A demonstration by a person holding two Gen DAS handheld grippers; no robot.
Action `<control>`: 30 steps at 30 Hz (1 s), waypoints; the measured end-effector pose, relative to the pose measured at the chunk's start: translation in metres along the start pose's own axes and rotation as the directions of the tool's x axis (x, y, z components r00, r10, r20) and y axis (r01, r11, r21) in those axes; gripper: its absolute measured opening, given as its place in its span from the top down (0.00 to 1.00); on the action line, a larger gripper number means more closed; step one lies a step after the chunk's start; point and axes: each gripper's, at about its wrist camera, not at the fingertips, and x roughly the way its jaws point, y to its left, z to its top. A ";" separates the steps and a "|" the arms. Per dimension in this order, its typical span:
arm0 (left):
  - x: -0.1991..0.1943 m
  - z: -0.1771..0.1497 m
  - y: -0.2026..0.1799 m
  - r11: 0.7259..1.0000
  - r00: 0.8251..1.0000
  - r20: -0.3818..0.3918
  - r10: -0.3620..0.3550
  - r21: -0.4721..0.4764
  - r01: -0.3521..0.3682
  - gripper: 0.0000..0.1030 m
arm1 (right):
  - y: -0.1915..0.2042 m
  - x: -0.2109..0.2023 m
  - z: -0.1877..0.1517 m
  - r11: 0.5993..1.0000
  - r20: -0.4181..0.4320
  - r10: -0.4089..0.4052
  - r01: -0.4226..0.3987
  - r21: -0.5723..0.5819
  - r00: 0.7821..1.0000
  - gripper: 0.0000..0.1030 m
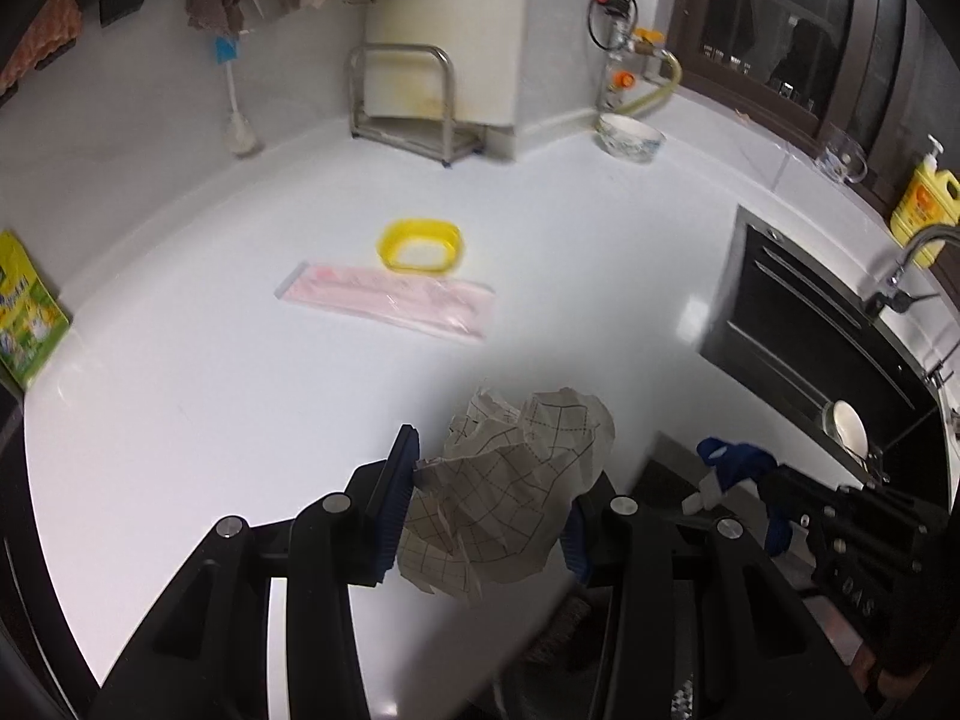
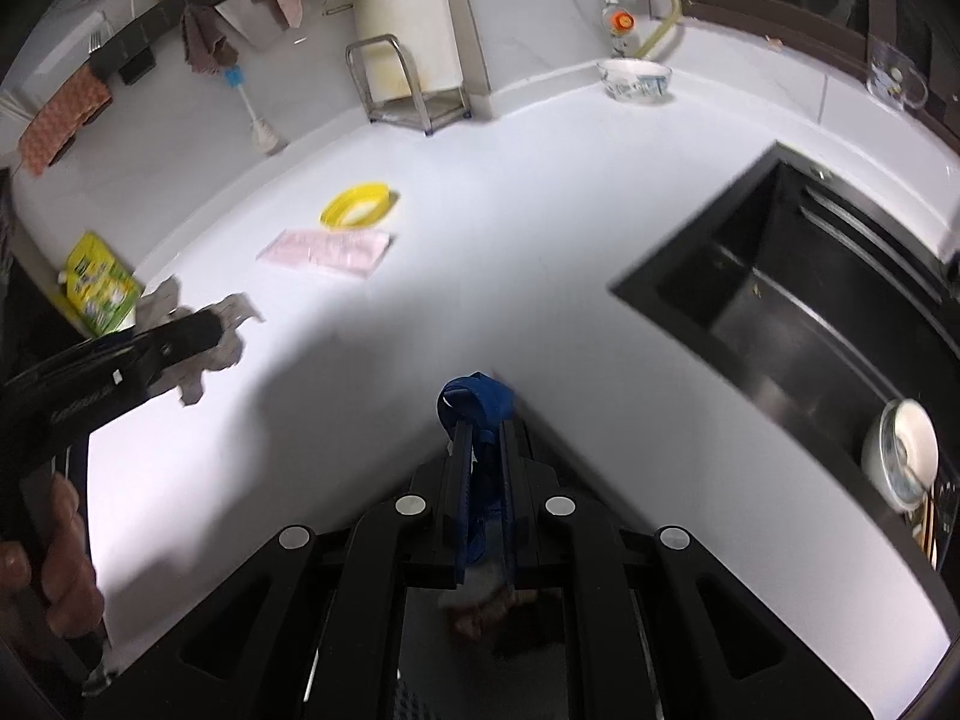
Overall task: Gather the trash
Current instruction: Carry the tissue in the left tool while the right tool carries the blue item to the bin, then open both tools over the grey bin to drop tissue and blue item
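My left gripper [image 1: 489,480] is shut on a crumpled sheet of grid-printed paper [image 1: 516,480], held above the white counter [image 1: 210,372]. From the right wrist view the same crumpled paper [image 2: 204,336] shows at the left, behind the left gripper's black finger [image 2: 180,336]. My right gripper [image 2: 483,420] is shut on a crumpled blue wrapper [image 2: 477,402], which also shows at the lower right of the left wrist view as the blue wrapper [image 1: 735,462]. On the counter lie a pink plastic package [image 1: 390,300] and a yellow plastic ring [image 1: 420,245].
A dark sink [image 2: 798,300] with a white bowl [image 2: 903,450] in it is set into the counter at the right. A patterned bowl [image 1: 630,135], a metal rack [image 1: 414,102], a green-yellow bag [image 1: 27,312] and a yellow soap bottle [image 1: 924,198] stand along the edges. A hand [image 2: 54,564] holds the left gripper.
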 end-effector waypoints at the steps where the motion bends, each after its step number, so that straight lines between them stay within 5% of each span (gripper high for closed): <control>1: 0.001 -0.003 -0.005 1.000 1.000 -0.007 0.000 0.001 0.000 0.60 | -0.004 -0.004 -0.009 1.000 -0.009 0.003 -0.003 0.000 1.000 0.92; 21: 0.018 -0.088 -0.077 1.000 0.983 -0.185 0.015 0.024 -0.011 0.55 | -0.045 -0.003 -0.084 0.997 -0.137 0.073 -0.074 -0.005 0.988 0.92; 23: 0.015 -0.090 -0.077 1.000 0.983 -0.185 0.014 0.013 -0.011 0.47 | -0.045 -0.005 -0.086 0.997 -0.142 0.080 -0.083 -0.010 0.987 0.91; 25: 0.011 -0.091 -0.076 1.000 0.984 -0.179 0.022 0.003 -0.022 0.37 | -0.047 -0.007 -0.087 0.996 -0.139 0.091 -0.093 -0.005 0.986 0.87; 27: 0.006 -0.092 -0.075 0.999 0.985 -0.171 0.036 0.001 -0.036 0.33 | -0.048 -0.010 -0.086 0.996 -0.128 0.091 -0.092 -0.002 0.988 0.70; 30: -0.001 -0.090 -0.070 0.998 0.984 -0.169 0.058 -0.011 -0.060 0.30 | -0.050 -0.015 -0.084 0.996 -0.114 0.093 -0.094 -0.004 0.989 0.69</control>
